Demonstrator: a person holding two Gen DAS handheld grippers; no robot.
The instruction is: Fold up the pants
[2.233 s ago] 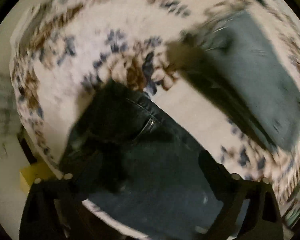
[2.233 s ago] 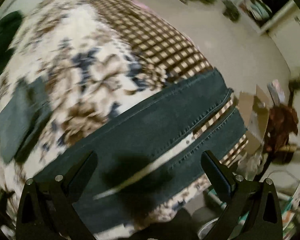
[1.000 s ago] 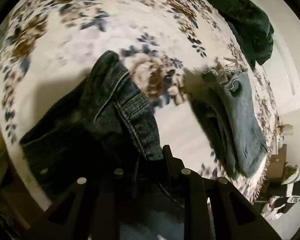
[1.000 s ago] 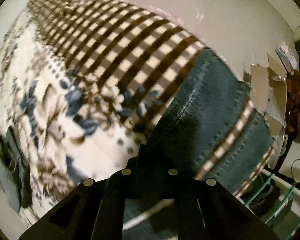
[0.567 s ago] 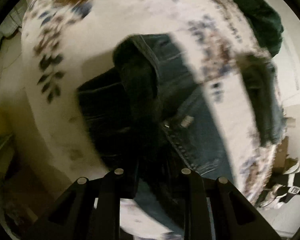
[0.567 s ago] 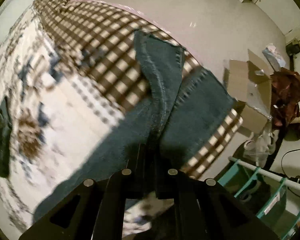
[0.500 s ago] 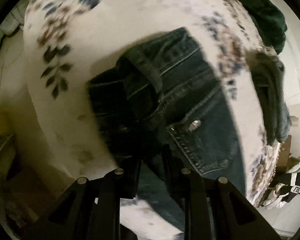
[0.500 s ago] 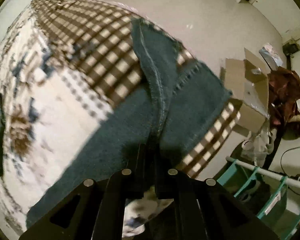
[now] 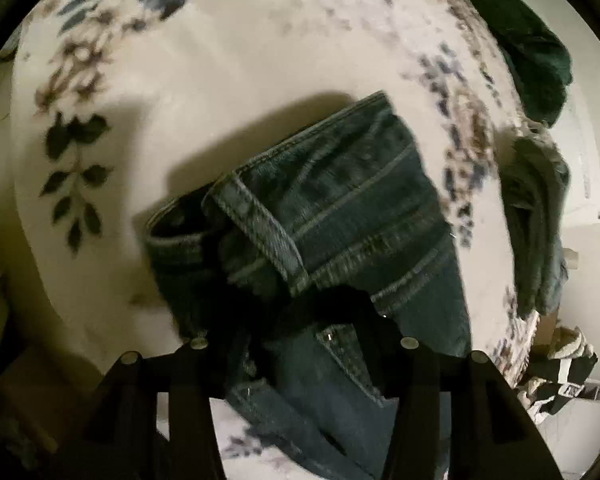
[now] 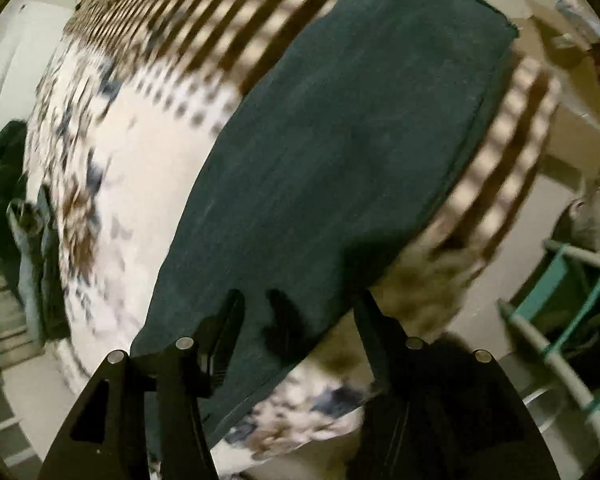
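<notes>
Both hand-held grippers' jaws opening off the jeans (image 9: pixel 340 216), legs (image 10: pixel 340 152) now folded flat together

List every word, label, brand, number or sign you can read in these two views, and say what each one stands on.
No text can be read in either view.
Jeans: the metal stud near the pocket is too small and blurred to show any brand.
Black-and-white bundle on the floor: its white patch carries dark marks, too blurred to read.
Cardboard box: motion-blurred, no print legible.
</notes>
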